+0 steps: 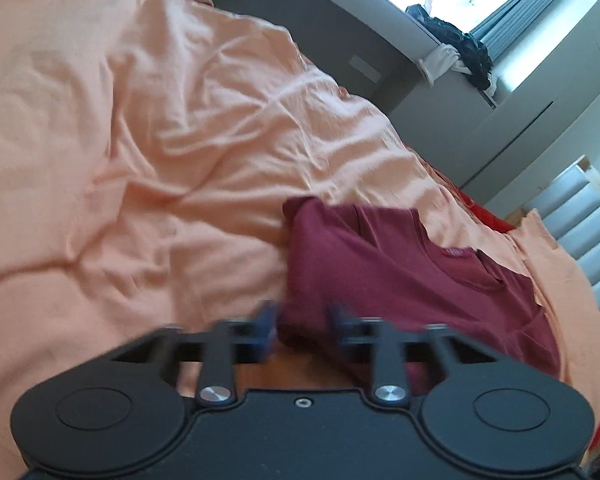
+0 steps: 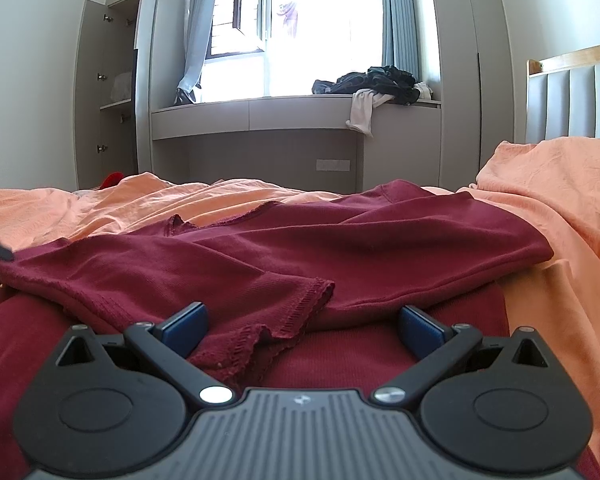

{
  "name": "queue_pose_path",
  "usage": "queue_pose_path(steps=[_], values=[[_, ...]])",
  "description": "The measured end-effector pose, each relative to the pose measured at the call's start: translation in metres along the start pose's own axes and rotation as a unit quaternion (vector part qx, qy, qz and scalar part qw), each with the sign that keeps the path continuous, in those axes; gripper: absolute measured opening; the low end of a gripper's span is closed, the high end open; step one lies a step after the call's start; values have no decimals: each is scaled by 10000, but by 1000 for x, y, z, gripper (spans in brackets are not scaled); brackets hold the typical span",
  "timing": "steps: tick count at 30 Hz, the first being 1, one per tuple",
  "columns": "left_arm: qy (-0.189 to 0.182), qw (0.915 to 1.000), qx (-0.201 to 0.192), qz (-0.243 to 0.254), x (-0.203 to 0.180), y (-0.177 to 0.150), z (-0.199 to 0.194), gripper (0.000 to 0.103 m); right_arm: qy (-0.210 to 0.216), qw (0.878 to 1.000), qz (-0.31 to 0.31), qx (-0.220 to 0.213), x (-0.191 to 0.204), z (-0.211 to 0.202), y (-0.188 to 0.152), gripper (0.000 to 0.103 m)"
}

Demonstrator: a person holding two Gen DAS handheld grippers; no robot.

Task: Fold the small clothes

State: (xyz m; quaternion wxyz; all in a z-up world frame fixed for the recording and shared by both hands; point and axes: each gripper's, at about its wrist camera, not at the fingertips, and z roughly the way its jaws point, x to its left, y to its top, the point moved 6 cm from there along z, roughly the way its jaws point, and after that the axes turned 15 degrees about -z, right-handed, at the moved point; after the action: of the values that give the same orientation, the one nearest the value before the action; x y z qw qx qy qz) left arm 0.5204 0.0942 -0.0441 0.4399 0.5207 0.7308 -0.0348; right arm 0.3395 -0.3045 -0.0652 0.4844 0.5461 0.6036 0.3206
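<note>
My left gripper point(image 1: 302, 330) has its jaws drawn close with a bunch of the maroon shirt point(image 1: 400, 272) between the blue pads point(image 1: 266, 320) — looks like a pinch on the shirt's near edge, though the view is smeared, so I'd call the grip likely rather than certain. The rest of the shirt runs ahead and to the right of these jaws over the orange bedsheet point(image 1: 160, 140).

My right gripper point(image 2: 302, 322) is spread wide, holding nothing. A lace-trimmed sleeve point(image 2: 296, 300) lies just ahead of and between its pads, not pressed by either. The body of the shirt stretches ahead of these jaws and off to both sides, with more maroon cloth under the gripper body. At the far left edge of this view something dark sits at the shirt's corner — probably my other gripper, too cropped to say.

Risks from here:
- A thin pinch on the left may slip if I drag fast, and the fold flops back.
- I may have bunched two layers on the left, so the fold comes out crooked.
- The wrinkled sheet could catch and ride along with the shirt.
- The right hand pins nothing, so the whole shirt could slide instead of folding.
- The loose sleeve could get trapped inside the fold as a lump.
</note>
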Motion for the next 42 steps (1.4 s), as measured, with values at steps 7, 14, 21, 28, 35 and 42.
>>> queue_pose_path(steps=[7,14,21,28,35,42], values=[[741,9941,-497,616,-16,-14,2,18,170,9998,131,18,-6,-6,1,103],[1314,9663,-1580,1550,-50,-44,-35,95,202,9997,-94,-137,-30,-64,-8,103],[1309,9465,-2129,2040,-91,-108,-76,102,107,9971,-753,38,-57,-134,-26,103],[1360,9328,-2019,2658,-118,-194,-95,103,47,9833,-1788,340,-68,-176,-49,103],[1536,9247,-1730,3024,-121,-261,-93,103,118,9463,-2976,1256,-41,-180,-99,103],[1591,9276,-1516,3020,-116,-283,-95,103,6,9014,-3941,1795,-11,-169,-128,103]])
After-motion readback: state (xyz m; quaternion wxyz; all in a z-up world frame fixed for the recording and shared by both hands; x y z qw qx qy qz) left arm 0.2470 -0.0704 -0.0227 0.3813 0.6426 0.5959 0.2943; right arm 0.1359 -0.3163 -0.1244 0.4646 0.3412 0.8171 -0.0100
